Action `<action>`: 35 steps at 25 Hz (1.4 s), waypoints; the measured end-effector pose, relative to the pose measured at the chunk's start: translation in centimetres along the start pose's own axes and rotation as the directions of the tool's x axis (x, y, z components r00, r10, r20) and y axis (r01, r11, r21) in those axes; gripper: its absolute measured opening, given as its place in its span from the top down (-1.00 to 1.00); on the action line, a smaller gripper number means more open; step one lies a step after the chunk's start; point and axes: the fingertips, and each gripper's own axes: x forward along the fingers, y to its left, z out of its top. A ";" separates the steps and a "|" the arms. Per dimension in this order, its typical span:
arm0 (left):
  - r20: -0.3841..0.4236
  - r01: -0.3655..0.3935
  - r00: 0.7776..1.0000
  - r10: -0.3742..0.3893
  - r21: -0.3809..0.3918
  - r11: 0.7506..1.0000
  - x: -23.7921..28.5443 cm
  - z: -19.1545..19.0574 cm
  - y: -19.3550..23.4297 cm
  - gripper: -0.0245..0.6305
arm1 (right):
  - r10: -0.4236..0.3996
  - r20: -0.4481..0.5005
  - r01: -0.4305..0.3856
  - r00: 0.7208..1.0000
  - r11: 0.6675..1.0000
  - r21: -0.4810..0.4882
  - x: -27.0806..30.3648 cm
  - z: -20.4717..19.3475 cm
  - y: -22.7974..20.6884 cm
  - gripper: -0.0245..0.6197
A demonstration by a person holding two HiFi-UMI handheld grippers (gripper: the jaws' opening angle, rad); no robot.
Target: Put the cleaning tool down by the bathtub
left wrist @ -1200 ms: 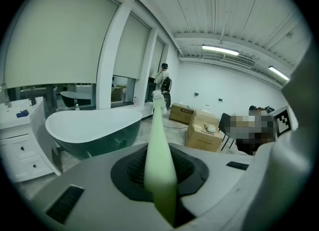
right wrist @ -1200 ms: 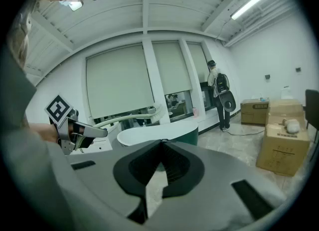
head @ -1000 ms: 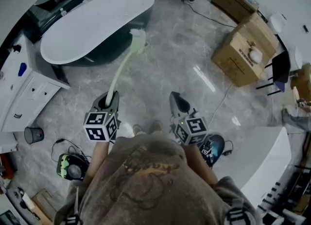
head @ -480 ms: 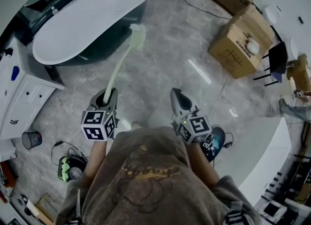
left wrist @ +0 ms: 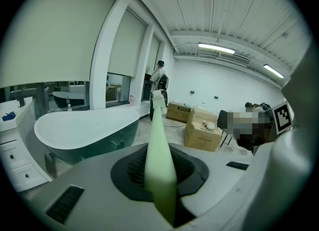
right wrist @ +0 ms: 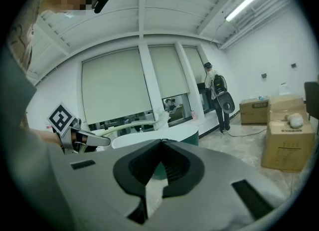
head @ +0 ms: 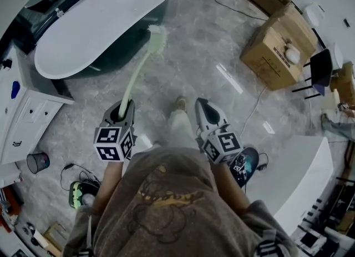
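A pale green long-handled brush (head: 138, 72) is the cleaning tool. Its handle is clamped in my left gripper (head: 123, 111), which is shut on it, and its bristle head (head: 157, 36) reaches up over the floor close to the bathtub (head: 100, 23). In the left gripper view the handle (left wrist: 158, 145) rises from between the jaws of that gripper (left wrist: 160, 175), with the white-and-green tub (left wrist: 84, 125) ahead on the left. My right gripper (head: 204, 109) is held level beside it, shut and empty; in its own view the jaw tips (right wrist: 160, 142) meet.
Cardboard boxes (head: 277, 50) stand at the right, next to a black chair (head: 319, 78). A white cabinet (head: 22, 117) and a small bin (head: 37, 161) are at the left. A person (left wrist: 159, 83) stands beyond the tub. A cable (head: 252, 111) runs over the marble floor.
The person holding the grippers has stepped forward: a foot now shows between the grippers. Both grippers keep their pose, and the brush stays in the left one.
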 end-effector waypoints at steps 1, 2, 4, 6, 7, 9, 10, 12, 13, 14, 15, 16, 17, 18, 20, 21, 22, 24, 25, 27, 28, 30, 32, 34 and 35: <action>-0.001 0.001 1.000 -0.001 0.001 1.000 0.8 0.4 0.2 0.78 | 0.005 0.002 -0.005 1.000 1.000 -0.003 0.9 0.2 -0.4 0.95; -0.001 0.002 1.000 -0.002 0.002 1.000 1.6 0.8 0.4 0.78 | 0.010 0.005 -0.010 1.000 1.000 -0.009 1.8 0.4 -0.9 0.95; 0.001 0.002 1.000 -0.002 0.005 1.000 3.4 1.9 0.9 0.78 | 0.016 0.010 -0.016 1.000 1.000 -0.013 3.8 1.1 -1.9 0.95; 0.001 0.003 1.000 -0.003 0.003 1.000 5.4 3.1 1.5 0.78 | 0.016 0.010 -0.016 1.000 1.000 -0.008 5.7 1.9 -3.3 0.95; 0.001 0.003 1.000 -0.003 0.000 1.000 6.5 3.7 1.7 0.78 | 0.016 0.008 -0.016 1.000 1.000 -0.008 6.7 2.3 -4.0 0.95; -0.002 0.001 1.000 -0.001 -0.005 1.000 8.7 5.2 2.1 0.78 | 0.019 0.003 -0.019 1.000 1.000 -0.008 8.8 3.6 -5.5 0.95; -0.005 -0.002 1.000 0.002 -0.007 1.000 9.7 6.0 2.3 0.78 | 0.022 0.001 -0.022 1.000 1.000 -0.007 9.7 4.3 -6.2 0.95; -0.008 -0.010 1.000 0.010 -0.011 1.000 11.8 7.7 2.6 0.78 | 0.029 -0.004 -0.029 1.000 1.000 -0.002 11.4 5.8 -7.8 0.95; -0.008 -0.013 1.000 0.013 -0.013 1.000 12.8 8.5 2.7 0.78 | 0.034 -0.006 -0.034 0.999 0.999 -0.002 12.3 6.5 -8.6 0.95; -0.007 -0.016 1.000 0.016 -0.014 1.000 14.0 9.3 2.7 0.78 | 0.040 -0.008 -0.040 0.999 0.999 -0.005 13.1 7.1 -9.5 0.95; -0.006 -0.019 1.000 0.019 -0.015 1.000 15.2 10.1 2.8 0.78 | 0.047 -0.010 -0.047 0.999 0.999 -0.010 14.1 7.7 -10.4 0.95; -0.006 -0.022 1.000 0.022 -0.016 1.000 16.3 10.9 2.8 0.78 | 0.053 -0.012 -0.053 0.999 0.998 -0.015 15.0 8.3 -11.4 0.95; -0.007 -0.025 1.000 0.025 -0.016 1.000 17.5 11.6 2.9 0.78 | 0.059 -0.014 -0.059 0.998 0.998 -0.017 16.0 8.9 -12.3 0.95; -0.007 -0.029 1.000 0.029 -0.017 0.999 18.6 12.3 2.9 0.78 | 0.063 -0.014 -0.064 0.998 0.998 -0.017 16.9 9.5 -13.1 0.95; -0.004 -0.038 0.999 0.038 -0.021 0.999 20.6 13.7 2.9 0.78 | 0.077 -0.014 -0.077 0.997 0.997 -0.018 18.5 10.6 -14.8 0.95; -0.002 -0.043 0.999 0.043 -0.024 0.999 21.6 14.4 3.0 0.78 | 0.084 -0.015 -0.085 0.996 0.996 -0.020 19.3 11.1 -15.6 0.95; 0.001 -0.048 0.999 0.048 -0.028 0.998 22.6 15.0 3.0 0.78 | 0.090 -0.016 -0.090 0.996 0.996 -0.021 20.1 11.6 -16.5 0.95; 0.005 -0.056 0.998 0.056 -0.034 0.998 24.3 16.1 3.0 0.78 | 0.096 -0.018 -0.097 0.995 0.995 -0.019 21.3 12.4 -18.2 0.95; 0.007 -0.061 0.998 0.061 -0.036 0.998 25.0 16.6 3.0 0.78 | 0.098 -0.019 -0.099 0.995 0.995 -0.014 21.8 12.7 -19.0 0.95; 0.011 -0.072 0.997 0.072 -0.039 0.997 26.2 17.4 3.1 0.78 | 0.100 -0.020 -0.100 0.995 0.995 -0.013 22.7 13.3 -20.2 0.95; 0.013 -0.078 0.997 0.078 -0.039 0.996 26.8 17.8 3.1 0.78 | 0.100 -0.021 -0.100 0.995 0.995 -0.014 23.1 13.6 -20.8 0.95; 0.014 -0.086 0.996 0.087 -0.043 0.995 27.7 18.2 3.1 0.78 | 0.102 -0.026 -0.103 0.994 0.995 -0.014 23.7 13.8 -21.7 0.95; 0.012 -0.093 0.996 0.093 -0.048 0.995 28.3 18.4 3.3 0.78 | 0.109 -0.037 -0.110 0.993 0.994 -0.007 24.4 13.4 -22.4 0.95; 0.009 -0.098 0.995 0.098 -0.052 0.994 28.9 18.6 3.5 0.78 | 0.115 -0.050 -0.115 0.992 0.993 0.001 25.2 13.2 -22.7 0.95; 0.008 -0.099 0.995 0.100 -0.053 0.994 29.3 18.8 3.7 0.78 | 0.117 -0.055 -0.117 0.992 0.993 0.003 25.6 13.2 -22.7 0.95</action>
